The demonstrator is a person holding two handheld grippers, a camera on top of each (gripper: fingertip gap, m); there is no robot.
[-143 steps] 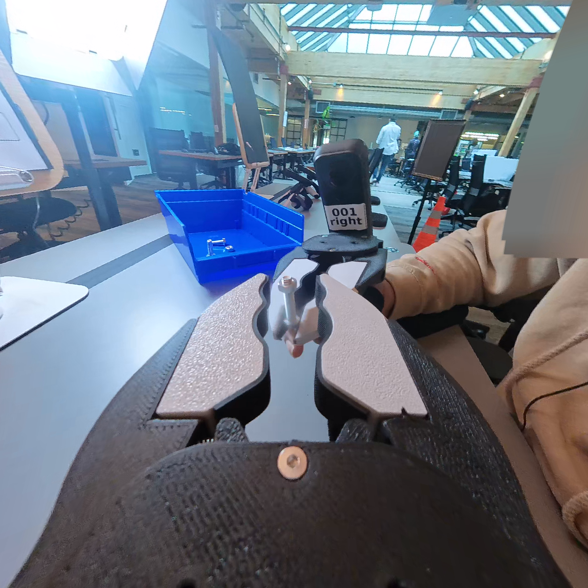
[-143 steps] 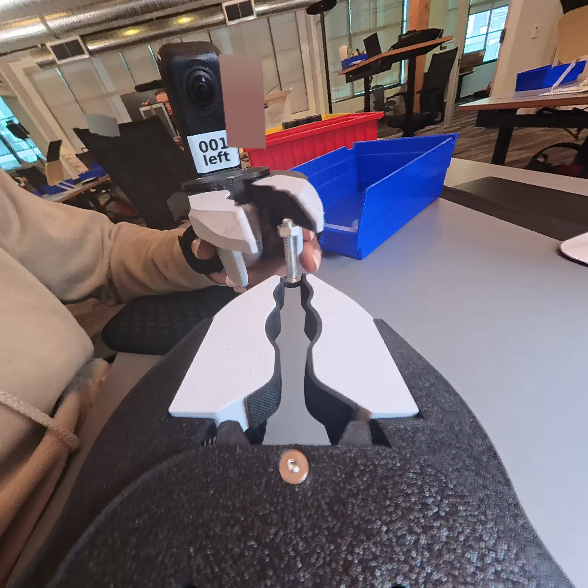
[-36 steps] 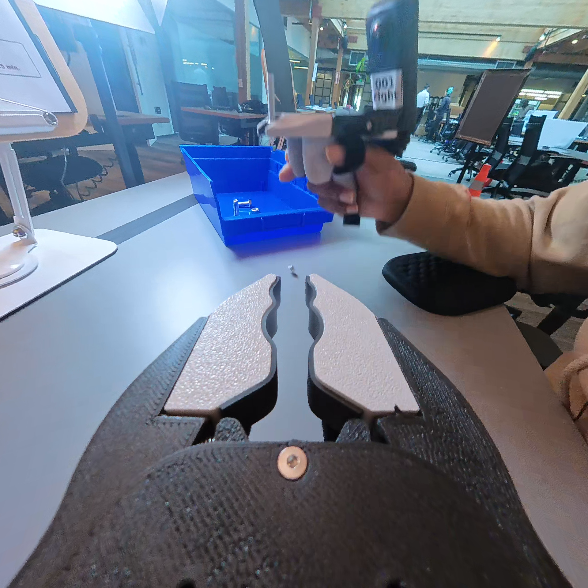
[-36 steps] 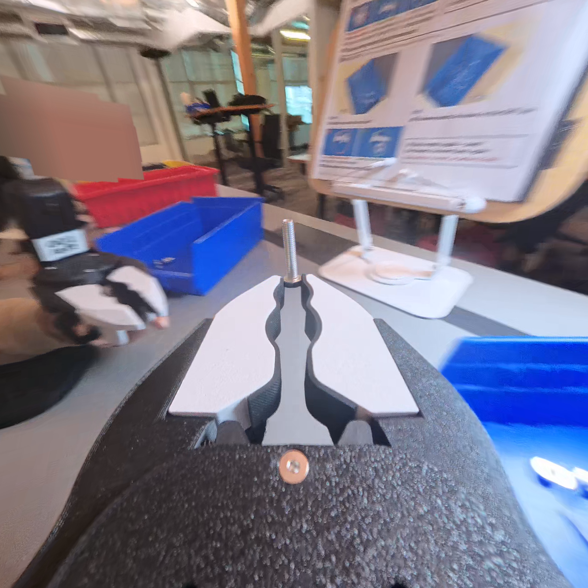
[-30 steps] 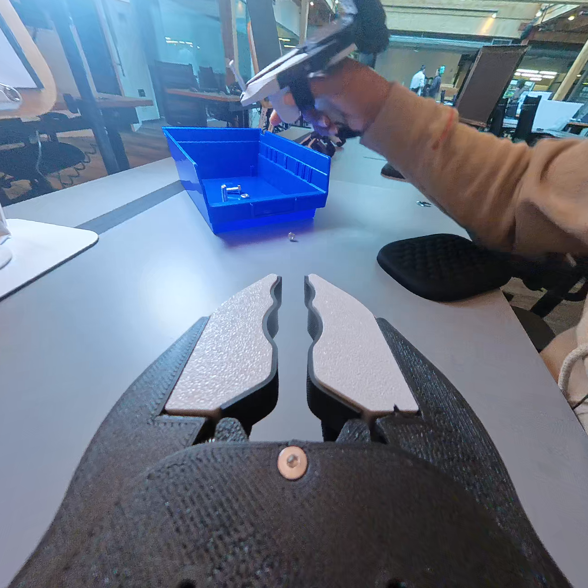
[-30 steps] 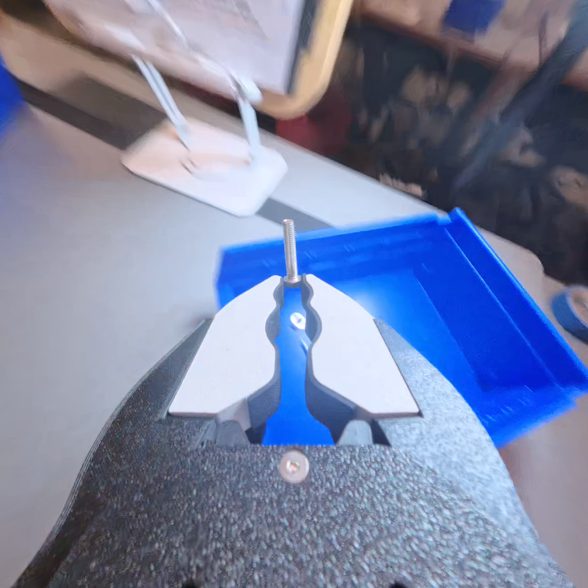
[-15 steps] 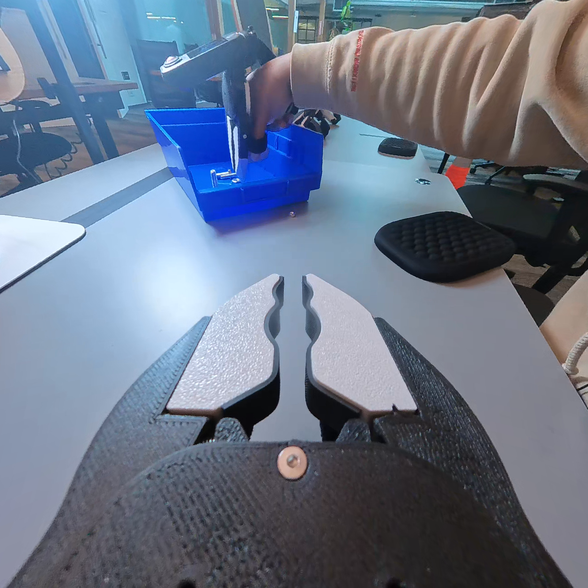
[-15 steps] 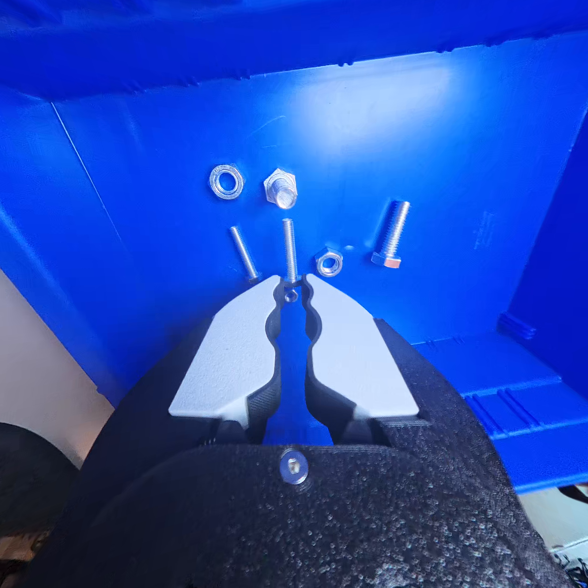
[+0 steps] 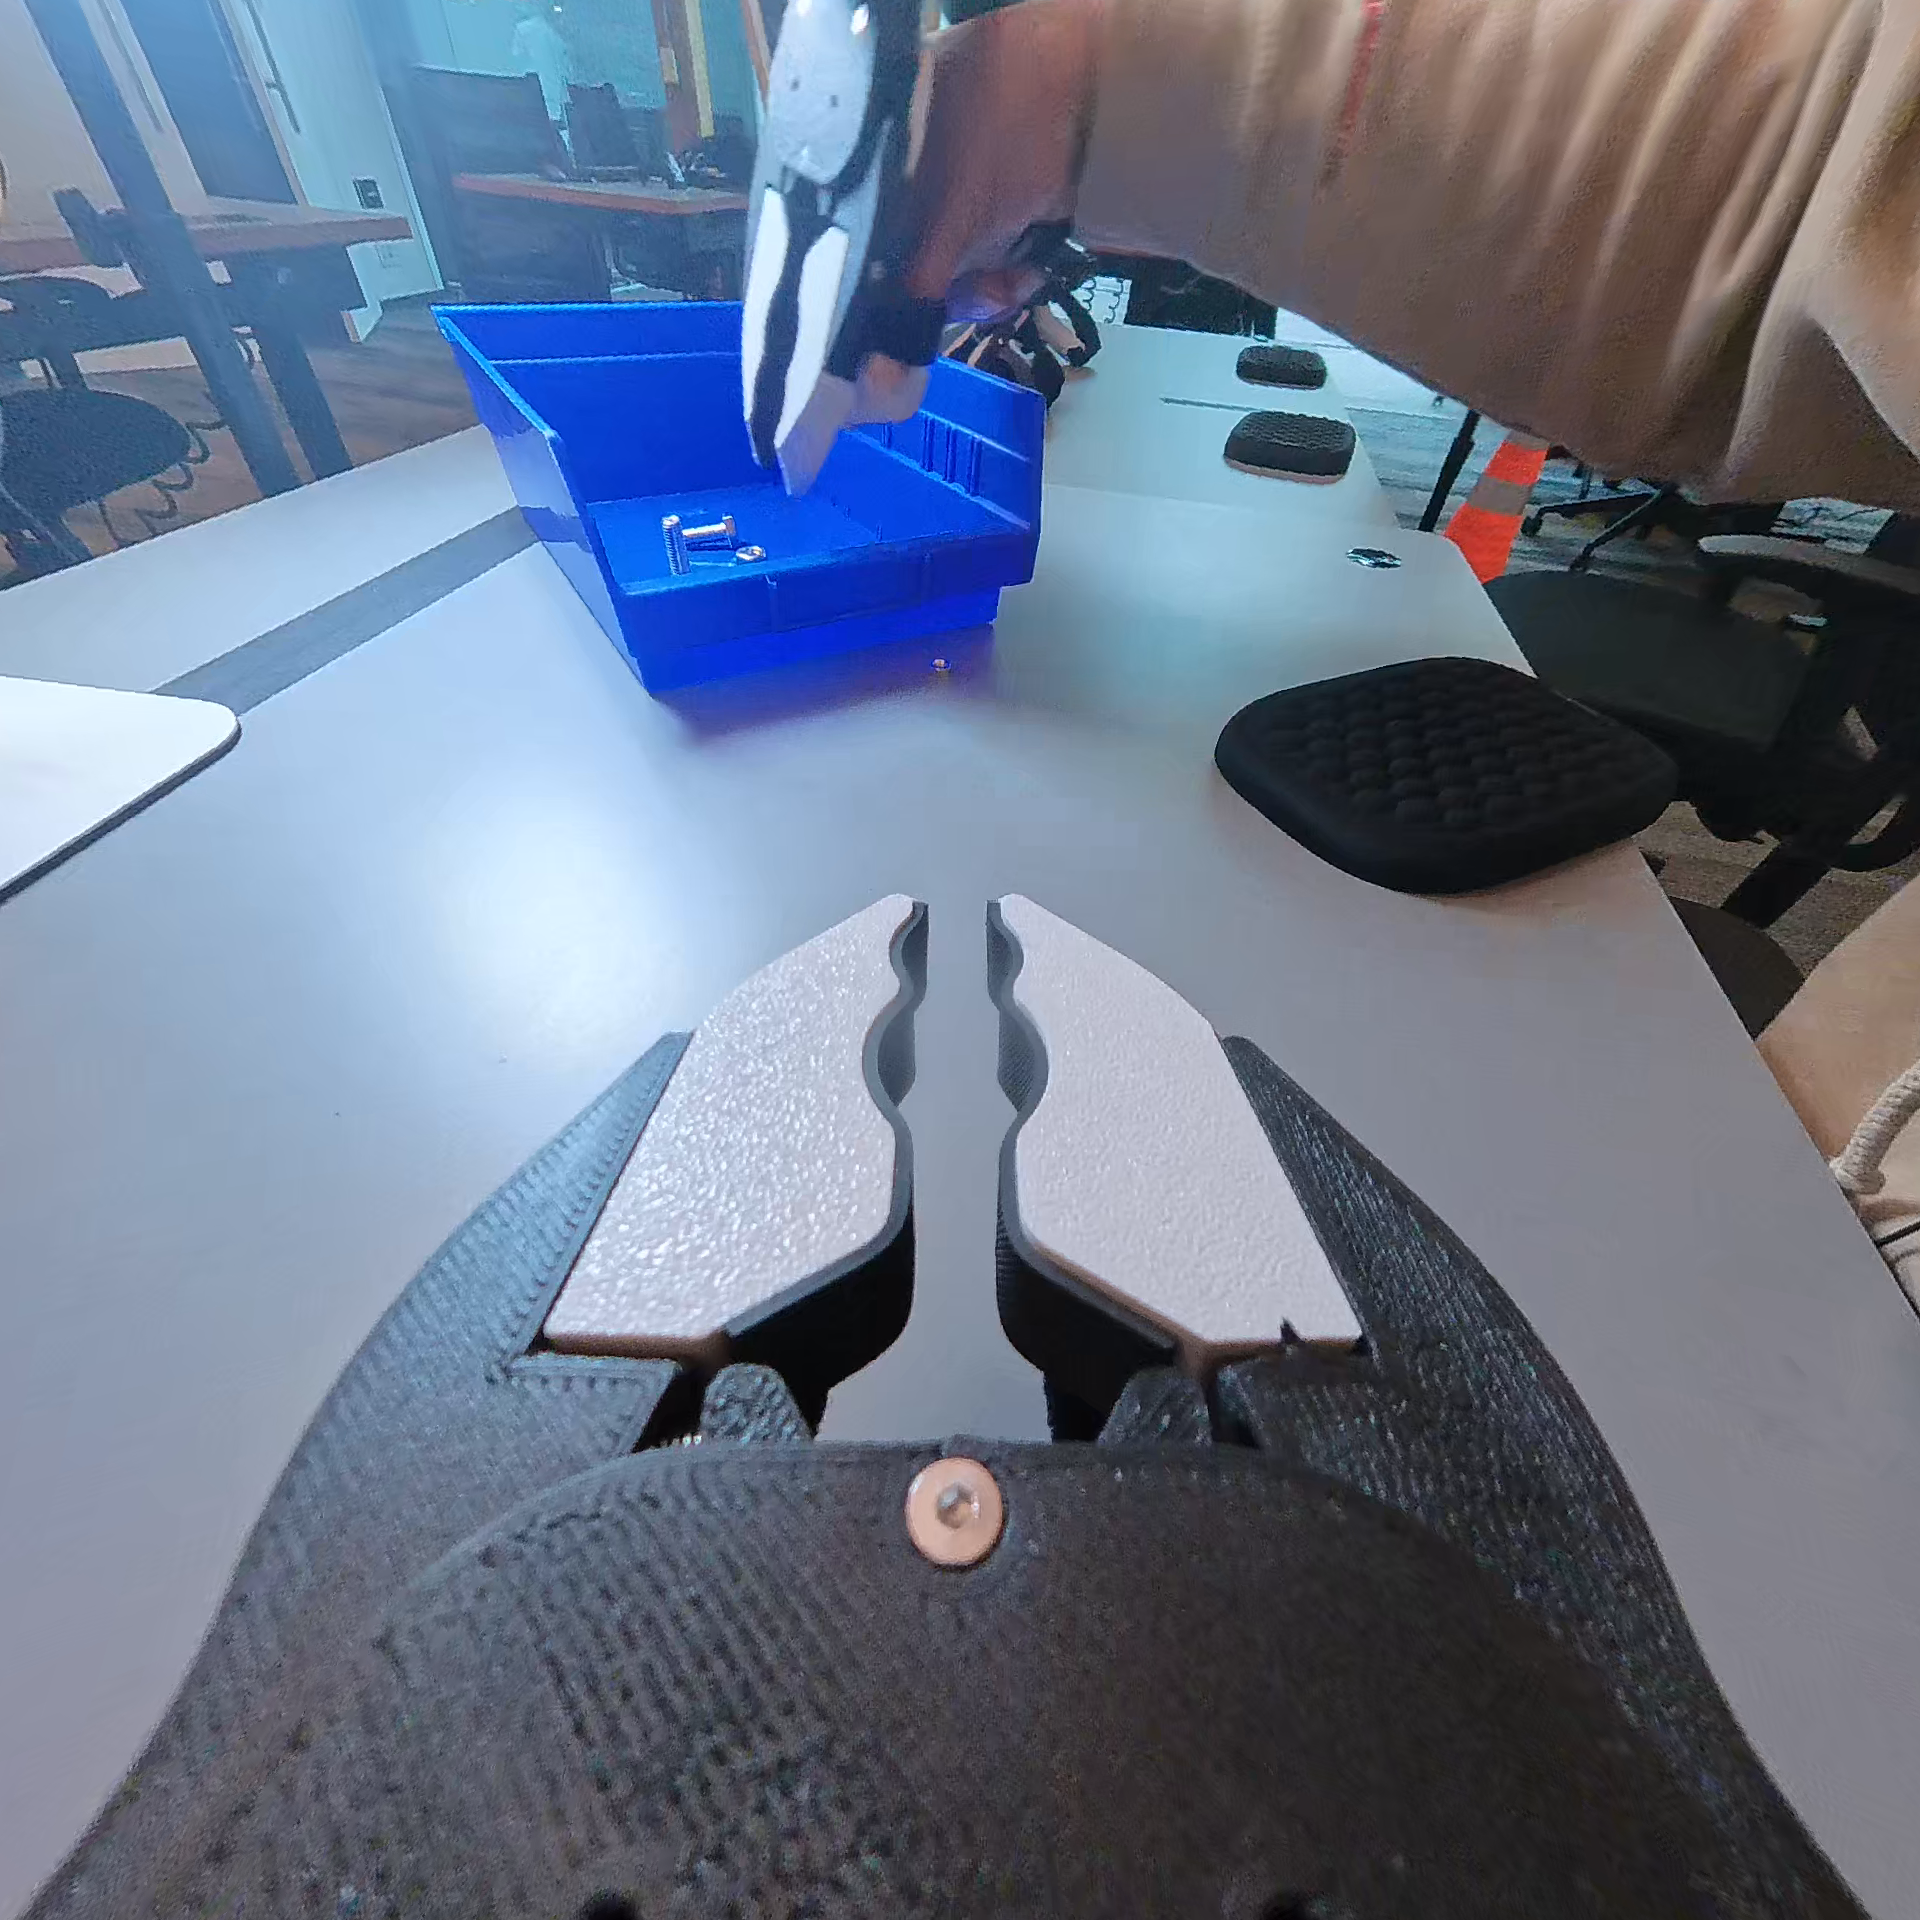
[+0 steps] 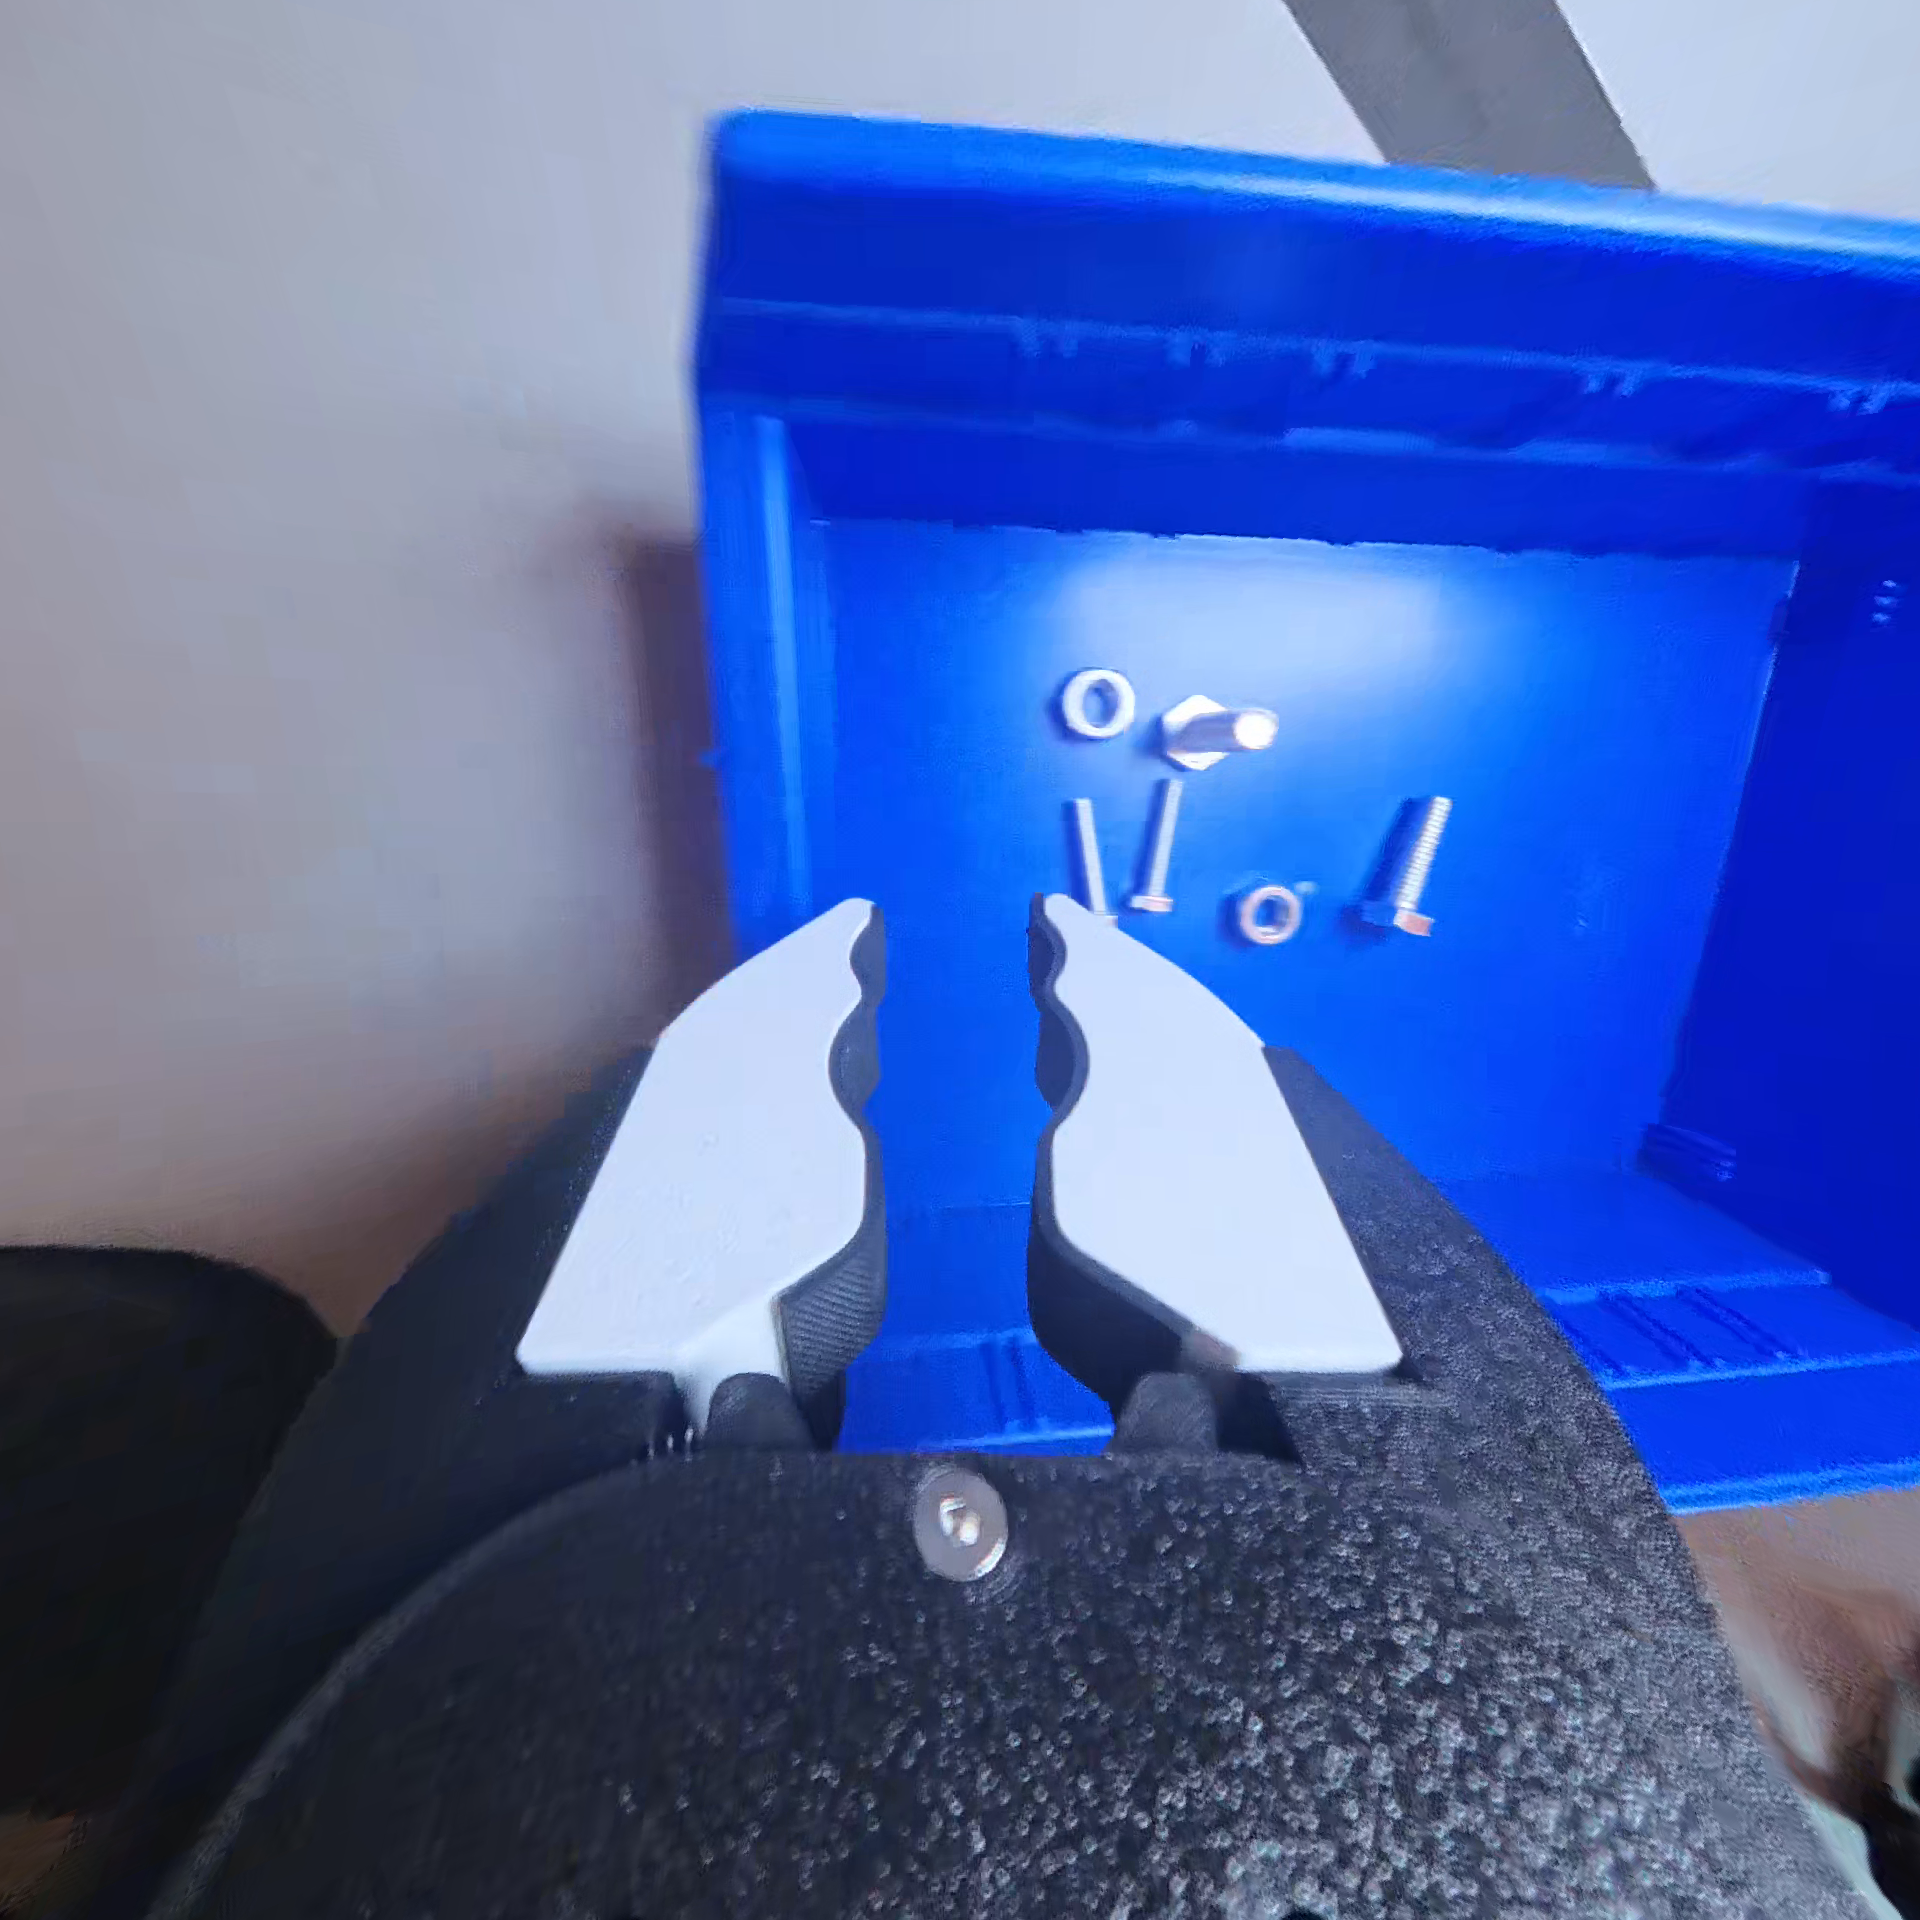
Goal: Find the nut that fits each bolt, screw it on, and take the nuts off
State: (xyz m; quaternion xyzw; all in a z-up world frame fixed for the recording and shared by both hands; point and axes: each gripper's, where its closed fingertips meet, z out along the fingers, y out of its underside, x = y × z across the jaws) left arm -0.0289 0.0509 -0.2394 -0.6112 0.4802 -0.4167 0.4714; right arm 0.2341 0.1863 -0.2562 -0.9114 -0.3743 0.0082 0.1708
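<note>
Right wrist view: the right gripper (image 10: 956,914) hangs tilted down over the blue plastic bin (image 10: 1299,249), its white fingers (image 10: 727,1143) parted and empty. Just beyond the tips, on the bin floor, lie slim steel bolts (image 10: 1153,862), a thicker bolt (image 10: 1403,868) and loose hex nuts (image 10: 1270,914). No readable writing. The left gripper (image 9: 956,914) rests low over the open grey table (image 9: 364,935), slightly parted, empty.

Both views are bright and evenly lit from above. The matte grey surface (image 9: 436,894) carries a soft pale sheen, and a white glare patch sits on the floor of the blue plastic bin (image 10: 1299,623). Motion blur smears the right wrist view; wide-angle distortion bends edges.
</note>
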